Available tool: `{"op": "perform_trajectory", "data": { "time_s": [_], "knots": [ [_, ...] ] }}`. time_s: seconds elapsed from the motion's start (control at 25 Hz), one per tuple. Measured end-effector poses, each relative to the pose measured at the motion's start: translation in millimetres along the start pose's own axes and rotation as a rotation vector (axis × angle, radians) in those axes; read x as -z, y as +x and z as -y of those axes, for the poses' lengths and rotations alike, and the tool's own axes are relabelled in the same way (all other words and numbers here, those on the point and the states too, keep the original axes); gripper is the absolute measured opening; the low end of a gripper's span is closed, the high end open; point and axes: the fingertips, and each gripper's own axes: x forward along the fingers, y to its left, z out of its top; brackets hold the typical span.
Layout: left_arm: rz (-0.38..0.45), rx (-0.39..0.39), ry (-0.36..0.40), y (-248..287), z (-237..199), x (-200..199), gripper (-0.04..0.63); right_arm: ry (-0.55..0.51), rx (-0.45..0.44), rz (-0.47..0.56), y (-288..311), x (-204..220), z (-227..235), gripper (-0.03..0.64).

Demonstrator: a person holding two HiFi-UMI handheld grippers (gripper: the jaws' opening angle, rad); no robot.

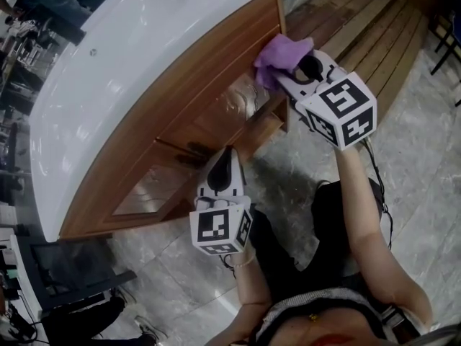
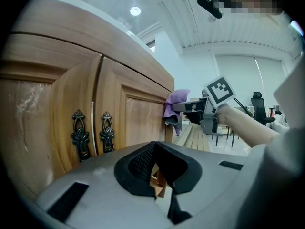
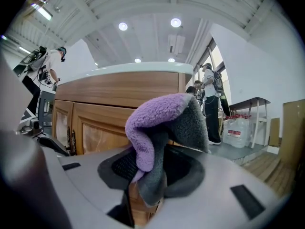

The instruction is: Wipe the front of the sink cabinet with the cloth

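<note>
At the far left, a white sink top (image 1: 108, 71), capping the sink cabinet (image 1: 187, 99), with the wooden front slanting across the head view. On the middle doors, a pair of dark ornate handles (image 2: 106, 131).

Just right of those doors, low down and apart from the wood, the left claw (image 1: 222, 166): jaws together, nothing between them, idle by the look of it.

Further right, the cloth (image 1: 277, 55), purple on one face and grey on the other, up against the cabinet front at its right-hand end, just under the edge of the sink top and seemingly touching the wood. Clamped on a fold of it, the right claw (image 1: 306, 69), with most of the fabric bunched and flopping forward past the jaws. Beyond that, wooden decking (image 1: 360, 20); below, pale stone floor (image 1: 302, 164).

Judging by the fluffy pile: soft, light and limp, with no stiffness of its own, so likely to fold over and drag instead of lying flat. Probably best taken at a thick fold near the middle, much as here, leaving a broad pad out front to meet the wood. Taken by a thin corner, likely to trail or slip free. Small risk from the cloth itself; more from hard claw plastic scraping the varnish. Most of the front apparently yet to be covered, off toward the left.
</note>
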Motion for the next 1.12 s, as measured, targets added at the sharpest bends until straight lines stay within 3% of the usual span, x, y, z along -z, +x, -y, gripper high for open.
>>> {"op": "perform_trajectory", "data": {
  "time_s": [0.2,0.44,0.88,1.12],
  "knots": [
    [0.012,-0.018,-0.013,-4.2,-4.6,-0.2,0.000,-0.001,0.005,0.000,-5.3,9.2,-14.4,0.181],
    [0.036,-0.026,-0.030,-10.2,-7.4,-2.5,0.000,0.009,-0.149,0.027,-11.7,17.1,-68.6,0.181],
    [0.039,-0.117,-0.041,-35.0,-34.4,4.1,0.000,-0.168,-0.309,0.013,8.6,20.9,-173.5,0.181],
    [0.030,-0.138,-0.035,-48.4,-46.0,7.5,0.000,-0.236,-0.313,0.004,23.6,23.2,-194.3,0.181]
  ]
}}
